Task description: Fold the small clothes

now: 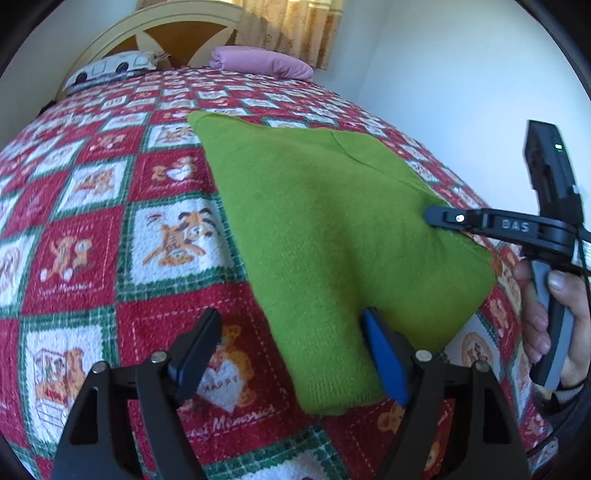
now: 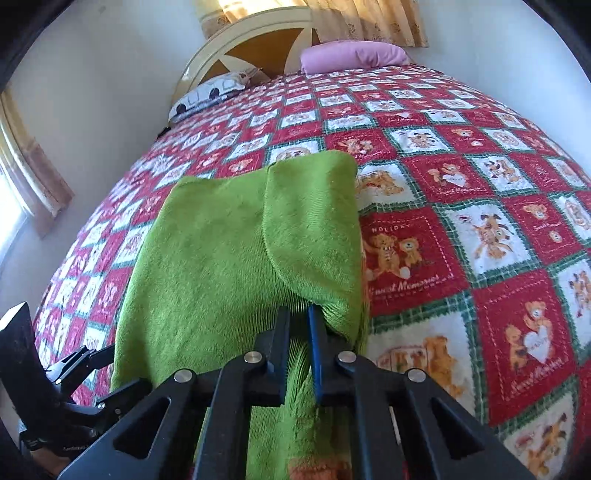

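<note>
A green knitted garment lies partly folded on the red, white and green patchwork quilt. My left gripper stands open low over its near corner. The blue-padded right finger rests above the knit and the other finger is over the quilt. My right gripper is shut on a raised ribbed fold of the garment at its near right edge, with a folded-over flap just beyond the tips. In the left wrist view the right gripper pinches the knit from the right, carried by a person's hand.
The quilt covers the whole bed. A pink pillow and a patterned pillow lie at the headboard. White walls border the bed on the far right, and a curtained window is on the other side.
</note>
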`<state>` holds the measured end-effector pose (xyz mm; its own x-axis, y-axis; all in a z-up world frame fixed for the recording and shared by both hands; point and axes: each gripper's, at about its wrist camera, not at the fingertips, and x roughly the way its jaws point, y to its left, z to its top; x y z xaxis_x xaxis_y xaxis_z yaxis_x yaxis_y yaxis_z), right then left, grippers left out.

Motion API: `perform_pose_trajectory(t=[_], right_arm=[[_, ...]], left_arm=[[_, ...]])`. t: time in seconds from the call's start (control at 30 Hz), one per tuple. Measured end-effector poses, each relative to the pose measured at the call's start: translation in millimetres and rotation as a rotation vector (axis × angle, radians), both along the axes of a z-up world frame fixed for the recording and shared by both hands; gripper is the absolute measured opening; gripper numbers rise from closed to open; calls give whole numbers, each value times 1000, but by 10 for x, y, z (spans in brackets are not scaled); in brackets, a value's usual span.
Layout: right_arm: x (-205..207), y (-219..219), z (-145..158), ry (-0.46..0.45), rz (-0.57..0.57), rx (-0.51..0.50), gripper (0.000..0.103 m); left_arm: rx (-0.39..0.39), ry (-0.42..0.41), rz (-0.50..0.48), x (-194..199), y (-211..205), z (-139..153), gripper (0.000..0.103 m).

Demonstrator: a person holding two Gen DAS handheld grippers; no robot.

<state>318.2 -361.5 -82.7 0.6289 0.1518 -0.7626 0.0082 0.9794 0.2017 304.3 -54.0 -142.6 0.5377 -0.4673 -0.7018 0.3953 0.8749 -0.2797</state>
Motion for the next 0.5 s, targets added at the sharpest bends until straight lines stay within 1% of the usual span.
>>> perform_pose_trajectory(t=[0.07, 0.1, 0.17, 0.23, 0.3, 0.33, 0.4, 0.43, 0.47, 0.5], right_arm=[[-66, 187, 179, -48, 1, -72, 13], [-49, 324, 252, -67, 32, -102, 16], [78, 645, 350, -90, 144, -144, 16], [274, 920, 374, -89, 235, -146, 16], [535, 1093, 277, -30, 278, -128, 16], [690, 1189, 178, 7, 294, -130, 16], [845, 1367, -42, 52, 340, -201, 16], [899, 1365, -148, 63, 344, -219, 16], [932, 1338, -171, 43, 327, -202, 16], [954, 1313, -173, 52, 317, -183, 16]], left_arm=[[-11, 0, 13, -12, 13, -4, 81], [-5, -7, 16, -24, -1, -3, 81], [4, -16, 20, -53, -15, 0, 82], [6, -19, 19, -70, -23, -10, 83], [-1, -17, 21, -78, -9, -16, 84], [1, -19, 24, -91, -2, -22, 84], [12, -25, 30, -108, -7, -29, 85], [14, -26, 32, -113, -4, -34, 86], [13, -24, 31, -112, 0, -41, 88], [5, -16, 28, -102, 7, -48, 88]])
